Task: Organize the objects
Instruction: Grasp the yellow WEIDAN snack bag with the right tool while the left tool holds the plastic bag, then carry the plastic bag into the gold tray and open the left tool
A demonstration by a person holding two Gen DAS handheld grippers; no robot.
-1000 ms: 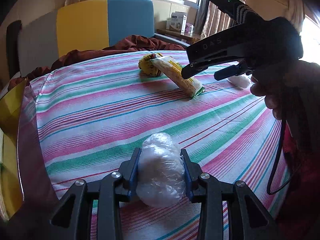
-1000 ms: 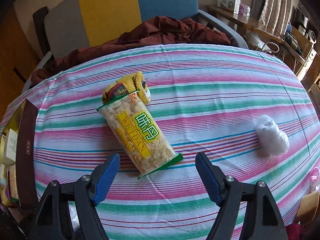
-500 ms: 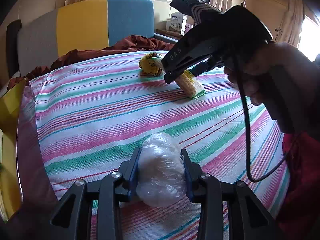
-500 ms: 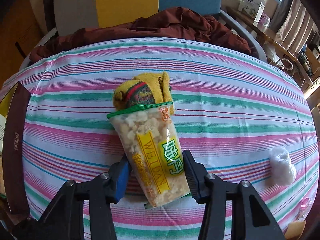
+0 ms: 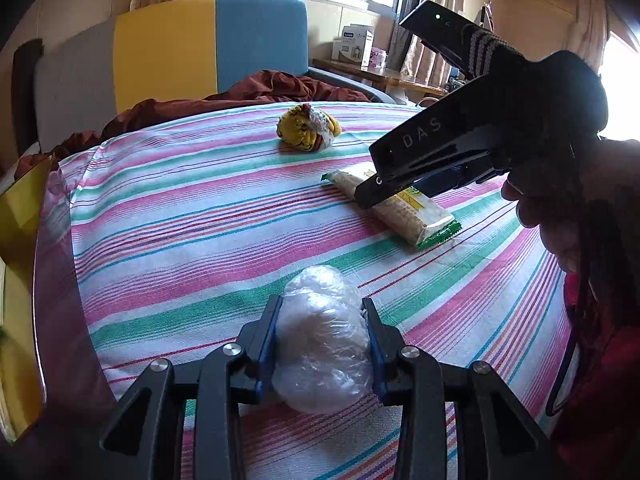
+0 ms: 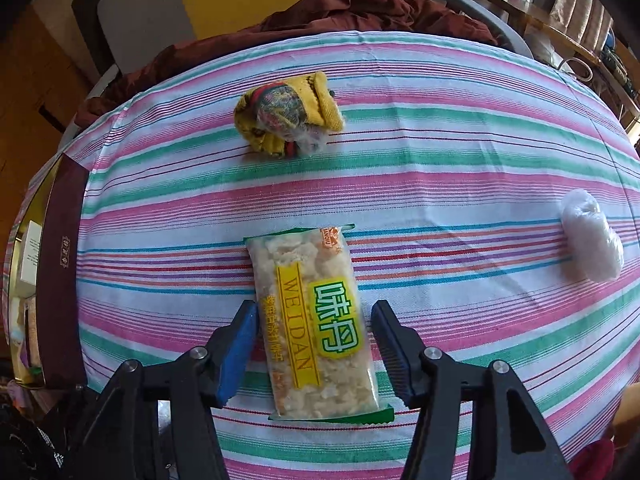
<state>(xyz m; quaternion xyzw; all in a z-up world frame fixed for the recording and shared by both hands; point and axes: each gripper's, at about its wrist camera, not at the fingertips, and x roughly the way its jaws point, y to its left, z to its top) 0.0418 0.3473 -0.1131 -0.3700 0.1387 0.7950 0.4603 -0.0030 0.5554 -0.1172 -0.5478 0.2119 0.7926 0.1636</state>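
My left gripper (image 5: 322,320) is shut on a white bundle wrapped in clear plastic (image 5: 324,344) that rests on the striped tablecloth (image 5: 180,220). A clear snack packet with a yellow and green label (image 6: 304,264) lies flat on the cloth between the fingers of my right gripper (image 6: 314,320). Its jaws are opening, and a narrow gap shows on each side of the packet. From the left wrist view the right gripper's fingers (image 5: 372,196) point down onto the packet (image 5: 404,212). A yellow patterned cloth bundle (image 6: 286,120) sits farther back, apart from the packet.
A second white plastic-wrapped bundle (image 6: 592,244) lies at the right of the table. An open dark box with a gold inside (image 6: 60,272) stands at the left edge. Behind the table are a brown cloth (image 5: 280,88) and a grey, yellow and blue chair back (image 5: 168,48).
The right gripper closed on the packet, drew it away from the yellow bundle and straightened it, then opened its jaws. The left gripper and its bundle have not moved.
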